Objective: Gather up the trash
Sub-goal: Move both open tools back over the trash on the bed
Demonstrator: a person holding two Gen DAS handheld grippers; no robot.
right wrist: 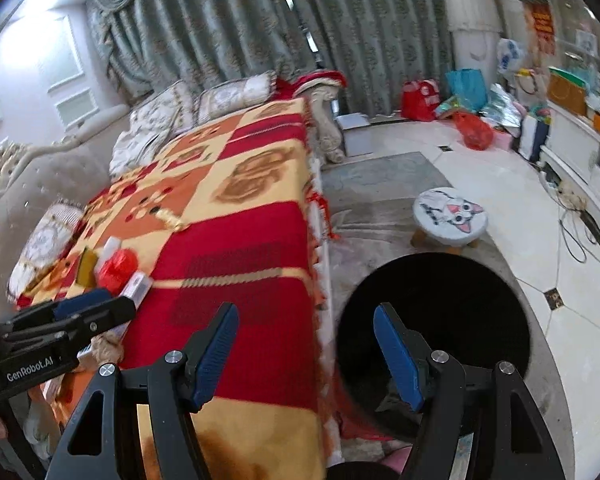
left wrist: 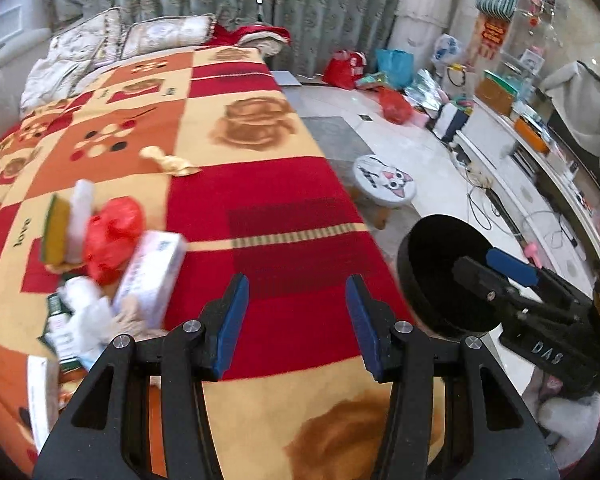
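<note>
Both claws gape wide, gripping nothing: left claw (left wrist: pixel 297 312) above blanket (left wrist: pixel 260 208), right claw (right wrist: pixel 306 344) near black bin (right wrist: pixel 452 320).

A heap of trash (left wrist: pixel 100 264) lies on the blanket (left wrist: pixel 260 184) toward the bed's left edge, a tissue box (left wrist: pixel 150 276) at its near side and a sponge (left wrist: pixel 56 230) at its far side. A crumpled wrapper (left wrist: pixel 170 162) lies farther up the bed. Pillows (left wrist: pixel 164 34) sit at the far end. Off the right edge, a bin (right wrist: pixel 436 320) stands on the floor, a stool (right wrist: pixel 450 216) beyond it.

Home living room, blanket-covered sofa (left wrist: pixel 236 128), curtains (left wrist: pixel 300 4), TV cabinet (left wrist: pixel 512 160)
</note>
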